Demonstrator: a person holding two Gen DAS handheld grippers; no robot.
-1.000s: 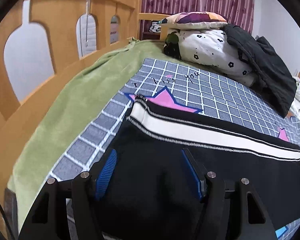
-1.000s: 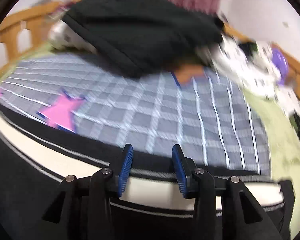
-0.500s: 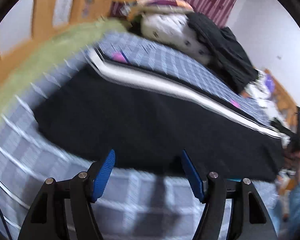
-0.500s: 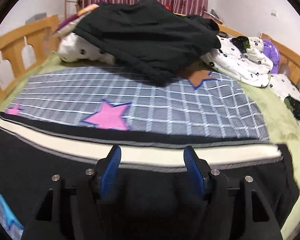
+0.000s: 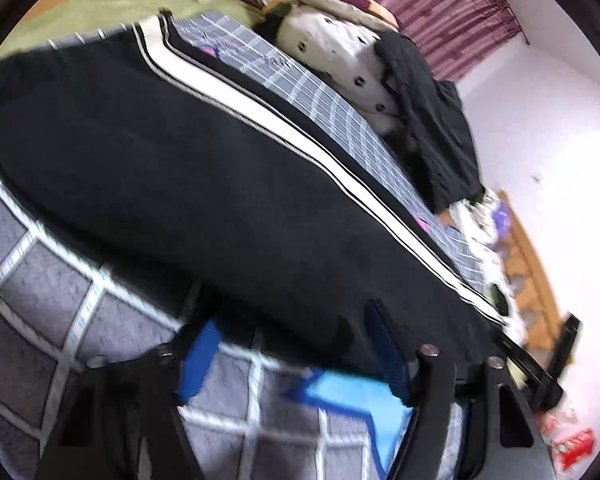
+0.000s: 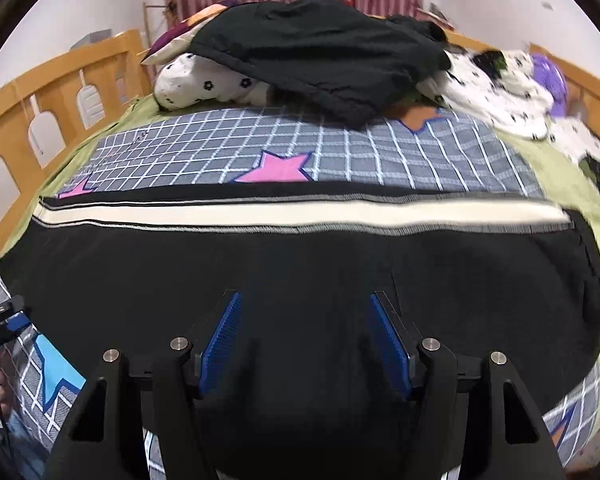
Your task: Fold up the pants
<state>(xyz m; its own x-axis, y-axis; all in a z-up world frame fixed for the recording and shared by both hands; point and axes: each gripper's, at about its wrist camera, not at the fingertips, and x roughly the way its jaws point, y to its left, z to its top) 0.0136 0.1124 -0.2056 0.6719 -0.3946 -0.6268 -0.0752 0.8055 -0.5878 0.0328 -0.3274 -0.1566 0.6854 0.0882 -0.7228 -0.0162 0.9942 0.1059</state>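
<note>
Black pants with a cream side stripe lie flat and lengthwise across the grey checked bed cover; they also show in the left wrist view. My right gripper is open and empty, its blue pads just above the near part of the pants. My left gripper is open and empty at the near hem edge of the pants, tilted, over the checked cover. The left gripper's tip shows at the right wrist view's left edge.
A grey checked cover with star prints lies over a green blanket. A dark garment and spotted pillows are piled at the back. Wooden bed rails run along the left and back.
My left gripper has pulled back and swung right, from over the pants to their near edge. My right gripper opened and drew back, with more of the pants in view.
</note>
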